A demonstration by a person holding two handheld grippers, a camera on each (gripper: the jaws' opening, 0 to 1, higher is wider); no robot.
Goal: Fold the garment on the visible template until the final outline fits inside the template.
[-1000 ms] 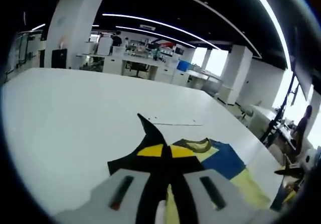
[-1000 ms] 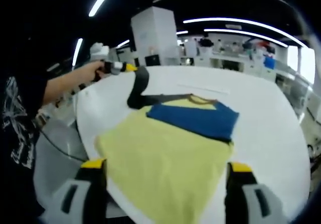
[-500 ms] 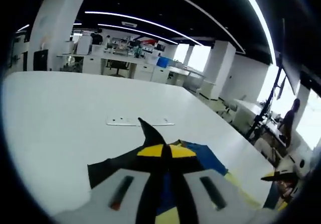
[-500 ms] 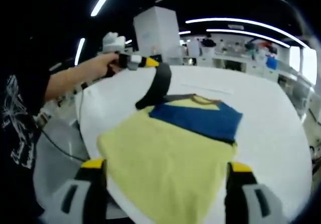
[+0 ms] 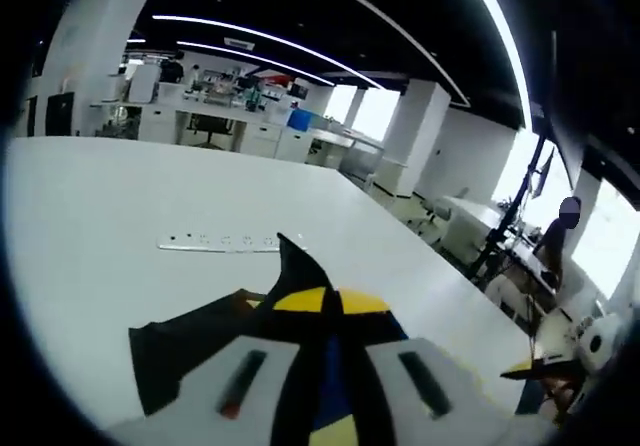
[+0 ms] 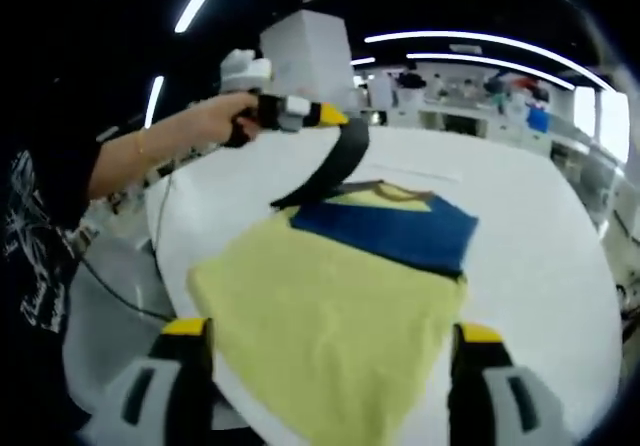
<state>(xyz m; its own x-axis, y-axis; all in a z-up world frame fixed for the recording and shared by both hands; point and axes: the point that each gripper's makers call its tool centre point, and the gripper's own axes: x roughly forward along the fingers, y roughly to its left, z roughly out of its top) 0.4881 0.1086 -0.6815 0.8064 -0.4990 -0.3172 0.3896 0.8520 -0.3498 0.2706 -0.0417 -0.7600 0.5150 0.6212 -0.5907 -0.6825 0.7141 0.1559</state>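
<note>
A yellow T-shirt (image 6: 330,286) with a blue chest band (image 6: 390,228) lies flat on the white table (image 6: 540,266). Its black sleeve (image 6: 345,161) is lifted off the table, and my left gripper (image 6: 335,118), held by a person's hand, is shut on it. In the left gripper view the yellow-tipped left gripper (image 5: 327,301) pinches the black sleeve (image 5: 165,351), which hangs down to the left. My right gripper (image 6: 332,329) stands open over the shirt's near hem, its jaws wide apart with nothing between them. A thin marked strip (image 5: 220,243) lies on the table beyond the shirt.
The person's arm (image 6: 150,151) reaches in from the left over the table's rounded edge (image 6: 175,296). Bare white tabletop (image 5: 150,186) spreads beyond and to the right of the shirt. Desks and pillars stand far behind.
My left gripper has raised the black sleeve higher and carried it toward the shirt's middle. The right gripper has stayed open in place over the hem.
</note>
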